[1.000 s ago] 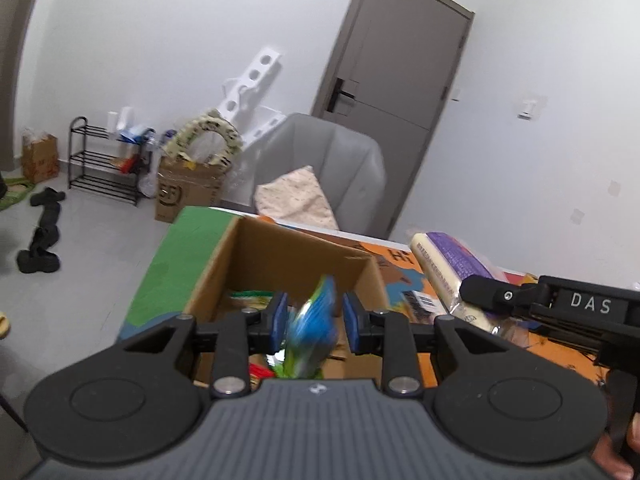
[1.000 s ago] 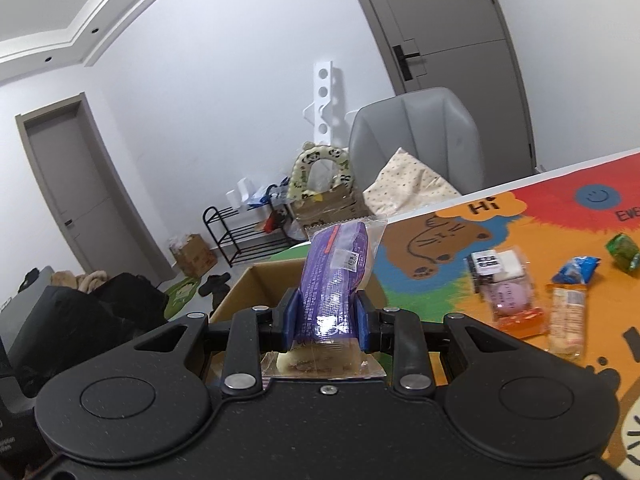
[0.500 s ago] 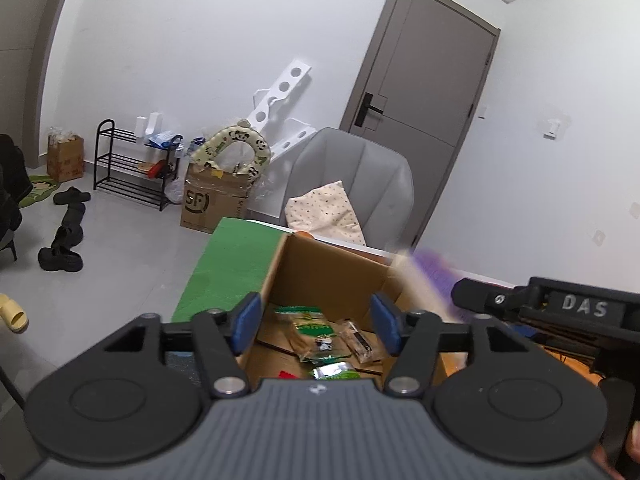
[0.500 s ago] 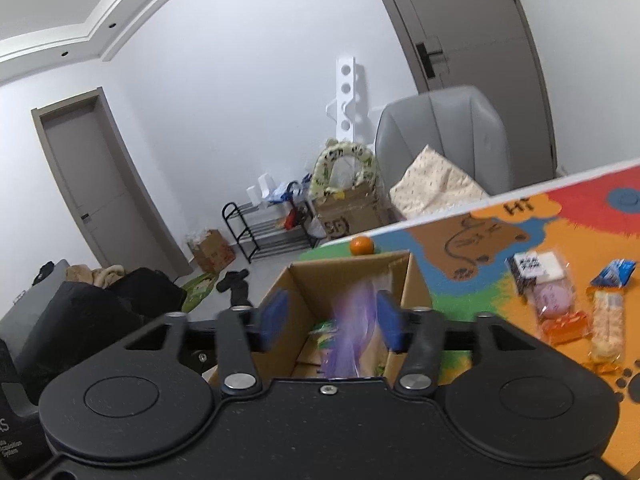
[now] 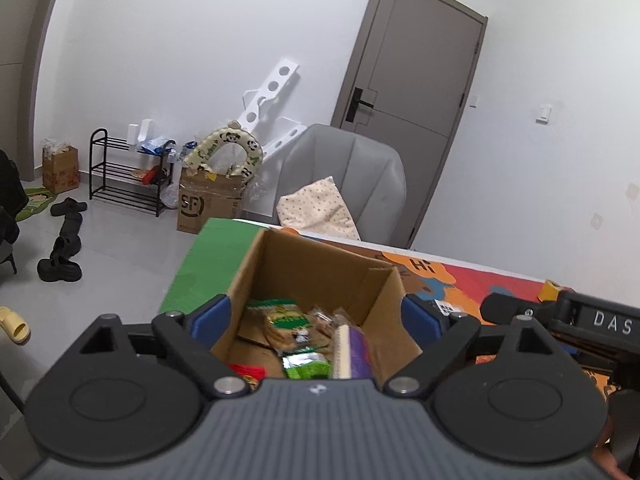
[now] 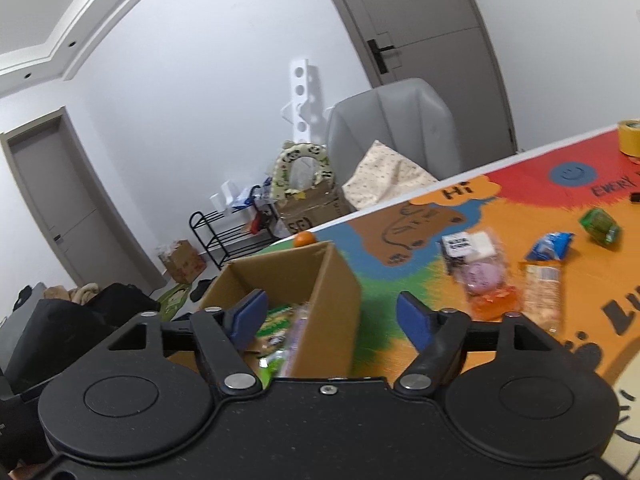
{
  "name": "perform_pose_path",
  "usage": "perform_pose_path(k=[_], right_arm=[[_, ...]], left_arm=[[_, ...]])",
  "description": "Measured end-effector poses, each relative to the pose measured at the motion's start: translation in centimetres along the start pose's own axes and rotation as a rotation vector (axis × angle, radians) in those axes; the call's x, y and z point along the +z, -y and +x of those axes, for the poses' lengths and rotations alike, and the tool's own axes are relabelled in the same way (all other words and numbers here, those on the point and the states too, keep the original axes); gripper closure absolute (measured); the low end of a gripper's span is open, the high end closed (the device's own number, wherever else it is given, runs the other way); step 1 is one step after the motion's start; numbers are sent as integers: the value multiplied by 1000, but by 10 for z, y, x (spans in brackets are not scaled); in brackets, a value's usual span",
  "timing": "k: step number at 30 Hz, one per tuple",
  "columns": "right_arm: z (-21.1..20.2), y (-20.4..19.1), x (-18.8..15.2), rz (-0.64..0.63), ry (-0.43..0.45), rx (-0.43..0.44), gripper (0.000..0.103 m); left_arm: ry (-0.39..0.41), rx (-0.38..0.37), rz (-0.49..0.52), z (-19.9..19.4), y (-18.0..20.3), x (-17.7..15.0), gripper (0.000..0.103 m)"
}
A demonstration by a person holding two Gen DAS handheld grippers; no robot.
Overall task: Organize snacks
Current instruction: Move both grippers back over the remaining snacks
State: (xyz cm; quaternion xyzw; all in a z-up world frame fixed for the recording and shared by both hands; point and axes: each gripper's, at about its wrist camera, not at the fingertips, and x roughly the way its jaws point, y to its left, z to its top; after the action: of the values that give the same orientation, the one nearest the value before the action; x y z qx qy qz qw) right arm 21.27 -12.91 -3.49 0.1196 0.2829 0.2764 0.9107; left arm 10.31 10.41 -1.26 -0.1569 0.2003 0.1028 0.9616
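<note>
An open cardboard box (image 5: 320, 268) stands on the colourful mat and holds several snack packs, among them a green cracker pack (image 5: 286, 318) and a purple pack (image 5: 354, 350) at its right wall. My left gripper (image 5: 318, 316) is open and empty above the box. My right gripper (image 6: 330, 316) is open and empty over the box's right wall (image 6: 320, 280). Loose snacks lie on the mat to the right: a pink-and-orange bag (image 6: 480, 276), a long biscuit pack (image 6: 542, 292), a blue pack (image 6: 550, 246) and a green pack (image 6: 600, 226).
An orange (image 6: 304, 239) sits on the mat behind the box. A yellow tape roll (image 6: 630, 138) is at the table's far right. A grey chair (image 5: 344, 180) with a cushion stands behind the table. The right gripper's body (image 5: 576, 320) is close at the left gripper's right.
Both grippers opened and let go: the left dropped its blue-green pack and the right dropped the purple pack into the box. Both have since opened wider and risen slightly.
</note>
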Motion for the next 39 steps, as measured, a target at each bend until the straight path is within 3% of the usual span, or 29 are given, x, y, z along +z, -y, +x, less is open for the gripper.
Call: perform_pose_path(k=[6, 18, 28, 34, 39], right_arm=[[-13, 27, -1, 28, -11, -26, 12], [-34, 82, -2, 105, -2, -51, 5], [-46, 128, -5, 189, 18, -58, 5], [-42, 153, -8, 223, 23, -79, 6], [-28, 164, -11, 234, -2, -82, 17]], left_arm=[[-22, -24, 31, 6, 24, -6, 10], [-78, -73, 106, 18, 79, -24, 8], [-109, -97, 167, 28, 117, -38, 8], [-68, -110, 178, 32, 134, -40, 8], [-75, -130, 173, 45, 145, -43, 8]])
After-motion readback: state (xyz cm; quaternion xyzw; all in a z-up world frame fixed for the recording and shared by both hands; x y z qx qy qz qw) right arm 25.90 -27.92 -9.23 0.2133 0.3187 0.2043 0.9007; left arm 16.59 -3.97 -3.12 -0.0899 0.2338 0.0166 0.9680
